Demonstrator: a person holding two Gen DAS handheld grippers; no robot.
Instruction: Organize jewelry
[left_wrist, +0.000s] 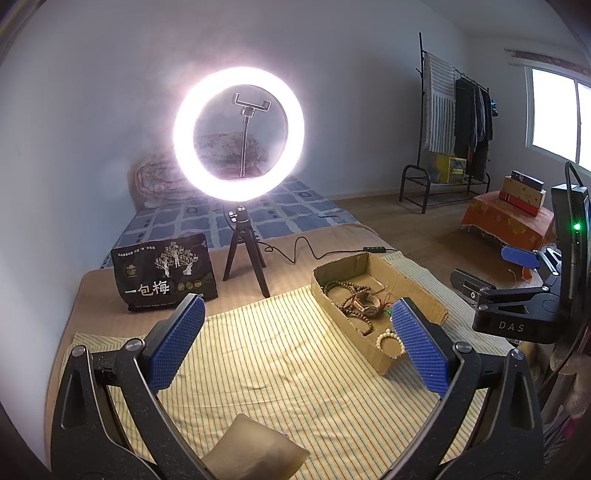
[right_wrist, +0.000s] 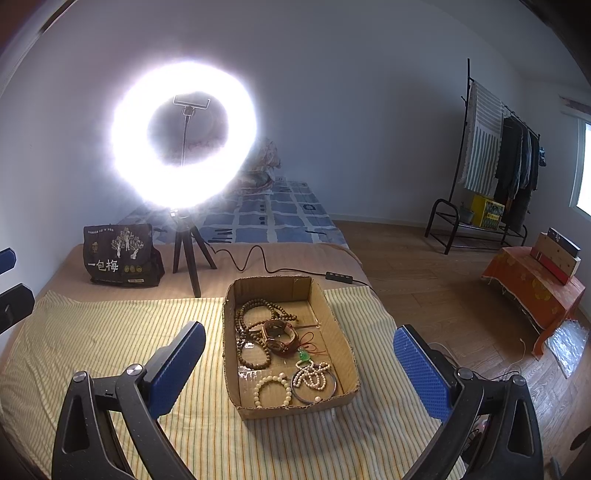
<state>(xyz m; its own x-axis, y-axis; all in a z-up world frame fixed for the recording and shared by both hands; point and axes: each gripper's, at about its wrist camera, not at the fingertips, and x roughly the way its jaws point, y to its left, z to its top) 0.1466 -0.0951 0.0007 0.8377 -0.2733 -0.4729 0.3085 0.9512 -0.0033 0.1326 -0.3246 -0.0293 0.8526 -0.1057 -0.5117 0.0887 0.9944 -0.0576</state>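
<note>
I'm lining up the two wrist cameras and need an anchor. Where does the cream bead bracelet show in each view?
Left wrist: the cream bead bracelet lies at the near end of the cardboard box, right of centre, just left of the right blue pad.
Right wrist: the bracelet lies in the box's near-left corner, low centre, beside a metal bangle.
Shared landmark: the ring light behind the box.

Black bag (left_wrist: 164, 271) reads "一包梅"; right claw (left_wrist: 517, 314) reads "DAS".
</note>
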